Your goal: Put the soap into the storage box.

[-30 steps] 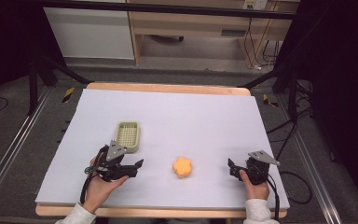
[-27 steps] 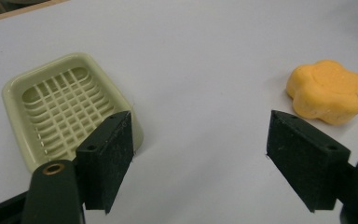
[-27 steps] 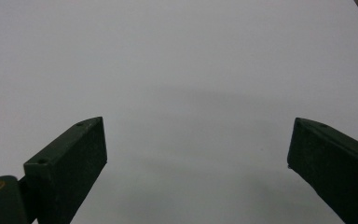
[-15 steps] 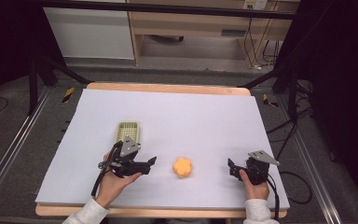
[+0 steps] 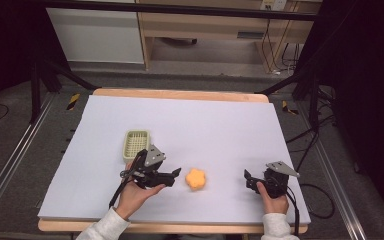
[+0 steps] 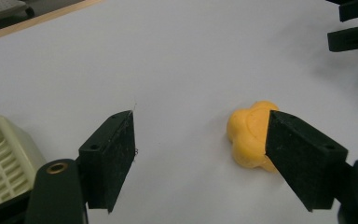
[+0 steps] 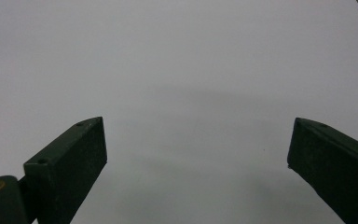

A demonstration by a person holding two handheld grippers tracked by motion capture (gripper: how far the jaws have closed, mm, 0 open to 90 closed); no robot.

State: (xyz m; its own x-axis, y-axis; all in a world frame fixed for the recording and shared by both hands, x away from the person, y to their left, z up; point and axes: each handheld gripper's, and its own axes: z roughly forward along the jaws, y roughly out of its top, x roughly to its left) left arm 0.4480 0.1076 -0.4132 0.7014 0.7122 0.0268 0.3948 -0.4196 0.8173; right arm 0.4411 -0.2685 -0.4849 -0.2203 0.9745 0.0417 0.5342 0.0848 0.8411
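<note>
While the basket [image 5: 136, 143] sits empty, left claw [image 5: 176, 176] nears the orange lump [image 5: 196, 179].

There's a little pale green slatted basket [image 5: 136, 144] sitting on the white sheet [image 5: 205, 130] over the wooden table [image 5: 180, 95], with wooden cabinets [image 5: 215, 30] and loose cables [image 5: 275, 50] behind.
</note>
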